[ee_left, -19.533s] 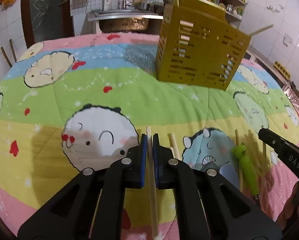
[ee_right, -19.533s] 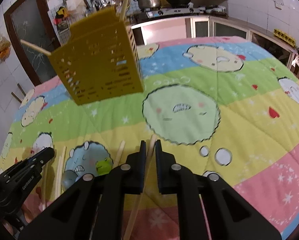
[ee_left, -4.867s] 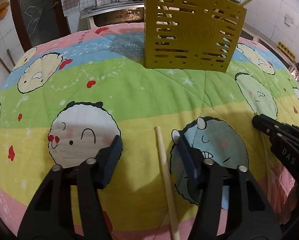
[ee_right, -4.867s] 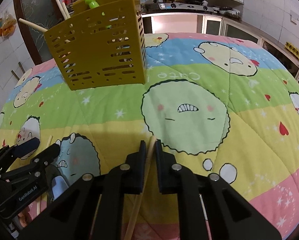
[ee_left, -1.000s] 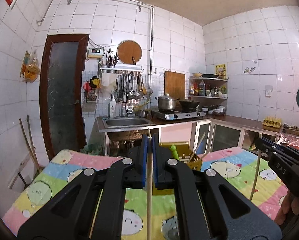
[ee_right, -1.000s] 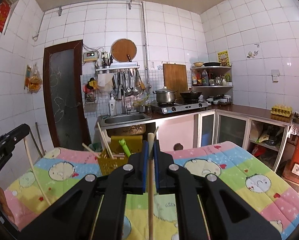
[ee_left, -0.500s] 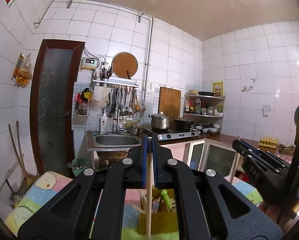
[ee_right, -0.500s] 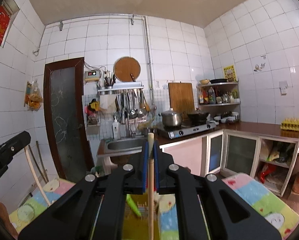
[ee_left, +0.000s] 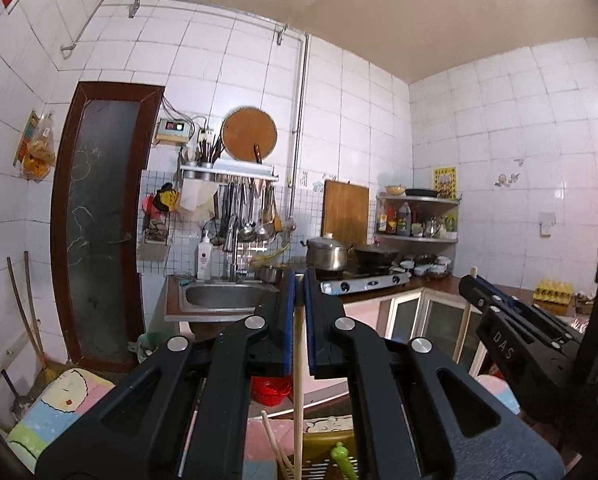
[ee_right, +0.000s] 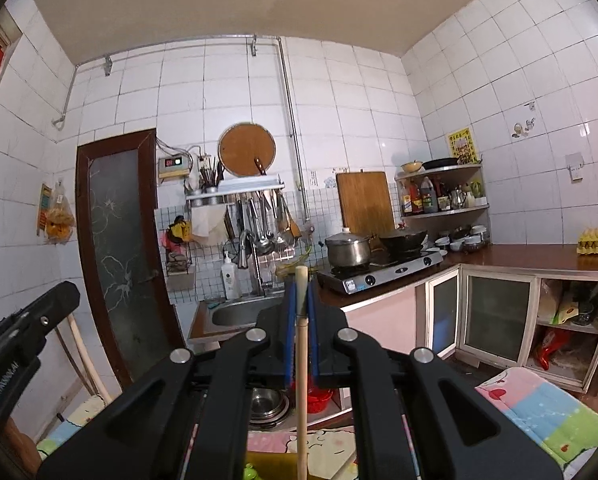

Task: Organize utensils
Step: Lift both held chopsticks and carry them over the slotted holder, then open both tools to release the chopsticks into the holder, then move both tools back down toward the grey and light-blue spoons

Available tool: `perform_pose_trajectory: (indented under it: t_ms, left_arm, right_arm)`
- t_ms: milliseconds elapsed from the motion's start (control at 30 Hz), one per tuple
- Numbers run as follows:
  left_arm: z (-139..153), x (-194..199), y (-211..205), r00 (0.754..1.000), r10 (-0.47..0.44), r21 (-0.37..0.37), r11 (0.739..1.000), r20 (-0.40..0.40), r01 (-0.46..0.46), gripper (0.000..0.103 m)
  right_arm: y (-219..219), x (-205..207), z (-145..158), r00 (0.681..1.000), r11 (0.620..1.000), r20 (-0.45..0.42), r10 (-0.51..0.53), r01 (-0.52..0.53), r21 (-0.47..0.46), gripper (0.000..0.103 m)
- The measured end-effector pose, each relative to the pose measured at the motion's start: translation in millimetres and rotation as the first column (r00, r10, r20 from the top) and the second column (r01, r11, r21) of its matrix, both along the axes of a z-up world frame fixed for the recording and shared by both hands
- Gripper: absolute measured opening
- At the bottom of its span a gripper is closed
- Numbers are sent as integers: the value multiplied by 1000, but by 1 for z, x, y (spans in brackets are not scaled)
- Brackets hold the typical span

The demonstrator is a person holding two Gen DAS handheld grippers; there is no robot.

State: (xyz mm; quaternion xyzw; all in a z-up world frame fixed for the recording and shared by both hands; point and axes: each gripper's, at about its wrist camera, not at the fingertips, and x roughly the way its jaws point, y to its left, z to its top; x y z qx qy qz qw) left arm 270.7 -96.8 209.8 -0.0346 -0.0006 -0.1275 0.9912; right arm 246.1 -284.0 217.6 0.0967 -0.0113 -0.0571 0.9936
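My left gripper (ee_left: pixel 298 280) is shut on a wooden chopstick (ee_left: pixel 297 380) that hangs straight down toward the yellow slotted utensil basket (ee_left: pixel 319 454) just below. The basket holds other chopsticks (ee_left: pixel 273 448) and a green-handled utensil (ee_left: pixel 341 454). My right gripper (ee_right: pixel 301 288) is shut on another wooden chopstick (ee_right: pixel 301 380), held upright over the same basket (ee_right: pixel 271 466). The right gripper also shows at the right of the left wrist view (ee_left: pixel 469 282), and the left gripper at the left of the right wrist view (ee_right: pixel 65 296).
The cartoon-print quilt (ee_right: pixel 539 412) covers the table below. Behind are a sink (ee_left: pixel 223 296), a gas stove with a pot (ee_right: pixel 347 252), cabinets (ee_right: pixel 495 316), a corner shelf (ee_right: pixel 443 196) and a brown door (ee_left: pixel 95 220).
Both grippers have tilted further up and moved in over the basket; the basket has dropped to the bottom edge of both views. Each still holds its chopstick.
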Motion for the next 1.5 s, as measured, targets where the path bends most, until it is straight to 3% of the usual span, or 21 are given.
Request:
perform_pose_trajectory:
  t_ms: [433, 733, 767, 833, 900, 1000, 1100, 1300, 1500]
  left_arm:
    - [-75, 40, -2, 984, -13, 44, 999, -177, 21, 4]
    - [-88, 40, 17, 960, 14, 36, 999, -281, -4, 4]
    - [-86, 37, 19, 958, 19, 40, 999, -287, -8, 7]
    - [-77, 27, 26, 955, 28, 45, 999, -294, -16, 27]
    - [-68, 11, 33, 960, 48, 50, 998, -277, -35, 61]
    - [-54, -11, 43, 963, 72, 81, 995, -259, -52, 81]
    - [-48, -32, 52, 962, 69, 90, 995, -265, -46, 94]
    - [-61, -79, 77, 952, 85, 102, 993, -294, -58, 98]
    - [-115, -111, 98, 908, 112, 117, 991, -405, -70, 98]
  right_arm:
    - [-7, 31, -72, 992, 1000, -126, 1, -4, -21, 6]
    - [-12, 26, -94, 977, 999, -211, 22, -30, -36, 7]
    - [-13, 24, -94, 975, 999, -222, 20, -28, -33, 7]
    - [-16, 16, -91, 970, 999, -242, 22, -27, -20, 14]
    - [-18, 3, -84, 970, 1000, -243, 20, -24, -11, 59]
    - [-16, -23, -74, 973, 1000, -229, 8, -13, -22, 66]
    - [-13, -47, -71, 965, 999, -261, 20, -28, -28, 74]
    - [1, -101, -93, 946, 998, -323, 25, -44, -52, 84]
    - [14, -148, -140, 924, 998, -380, 36, -51, -30, 85]
